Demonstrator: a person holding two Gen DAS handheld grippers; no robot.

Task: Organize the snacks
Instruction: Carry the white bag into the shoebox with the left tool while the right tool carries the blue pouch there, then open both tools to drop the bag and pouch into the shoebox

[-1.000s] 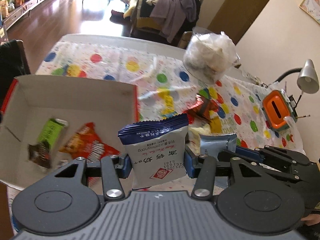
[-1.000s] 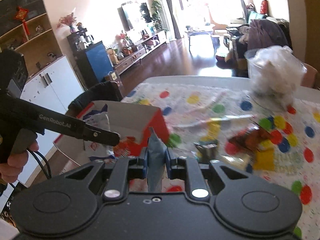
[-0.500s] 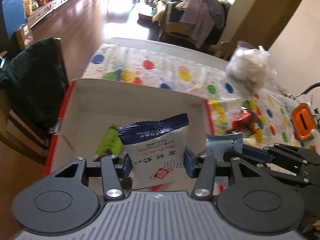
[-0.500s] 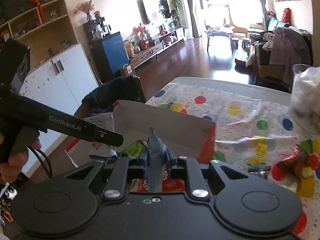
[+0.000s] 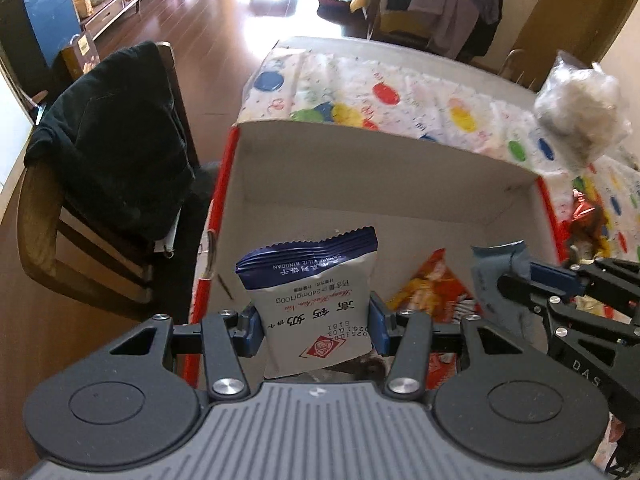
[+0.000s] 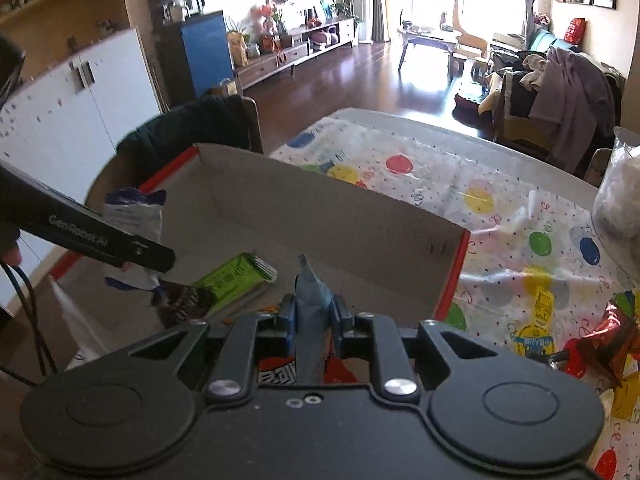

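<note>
White-and-navy foil is what your left gripper [image 5: 316, 326] carries: the biscuit packet [image 5: 316, 300] stands upright between its fingers [image 5: 378, 326], clamped at both side edges, the serrated seal pointing away from you. Your right gripper [image 6: 314, 320] is pinched tight on a thin grey-blue sachet [image 6: 310, 320], held edge-on.

Both loads hang over the cardboard box [image 5: 380, 168], inside its red-edged rim. Ahead of the left fingers lies bare box floor; to their right sits an orange-red snack packet [image 5: 434, 288]. Ahead and left of the right fingers lie a green bar [image 6: 236, 276] and a dark wrapper [image 6: 182, 306].

Recommendations for the drop:
- Lower each packet close to the floor before you part the fingers, so neither one bounces or lands on edge.
- Place the biscuit packet on the bare floor ahead of the left fingers, flat side down.
- Set the sachet to the right of the green bar; the floor directly beneath the right fingers is hidden by the gripper body, so I cannot tell whether it is free.
- Keep the two grippers apart during release; they sit near one another.

More snacks [image 6: 608, 332] remain on the spotted surface [image 6: 440, 168], right of the box.
</note>
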